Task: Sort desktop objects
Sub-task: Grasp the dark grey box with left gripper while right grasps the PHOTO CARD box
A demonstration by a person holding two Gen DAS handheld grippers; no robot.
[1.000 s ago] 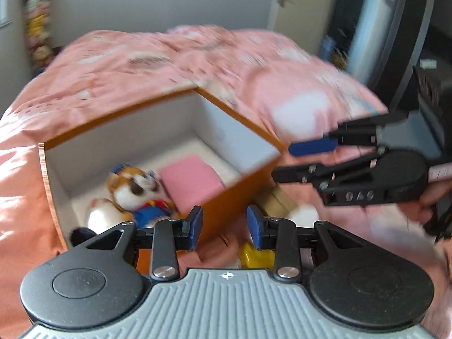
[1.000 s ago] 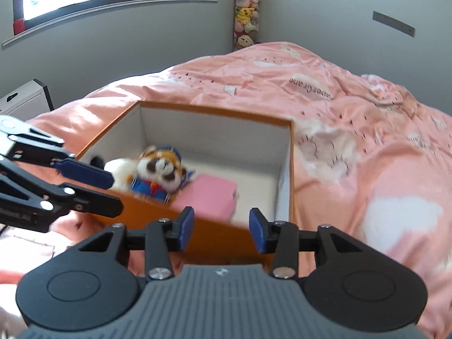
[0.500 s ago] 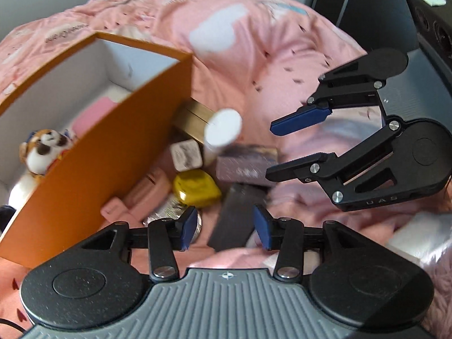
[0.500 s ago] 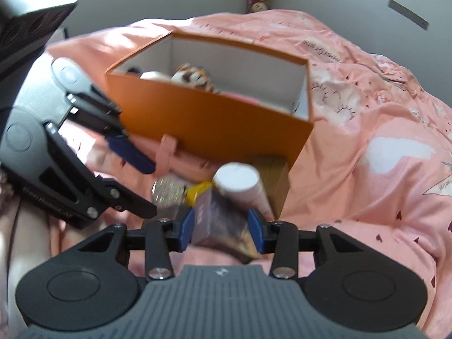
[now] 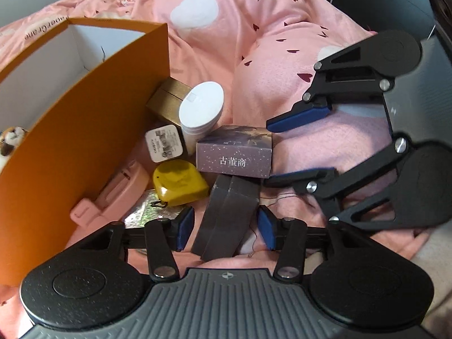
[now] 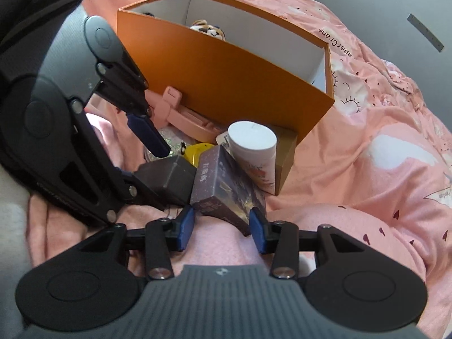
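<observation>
While both tools hang parted and empty over the bed, the dark grey box (image 5: 226, 217) lies straight ahead between the left tool (image 5: 225, 231) pads, long axis along its reach, nearer it than the right tool (image 6: 221, 231).

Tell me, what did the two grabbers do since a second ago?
Both came down from above the orange box to the pile in front of it. The left hand-held gripper now straddles the dark grey box; the right hand-held gripper straddles the purple box. Neither grips yet. The plush tiger stayed in the box.
</observation>
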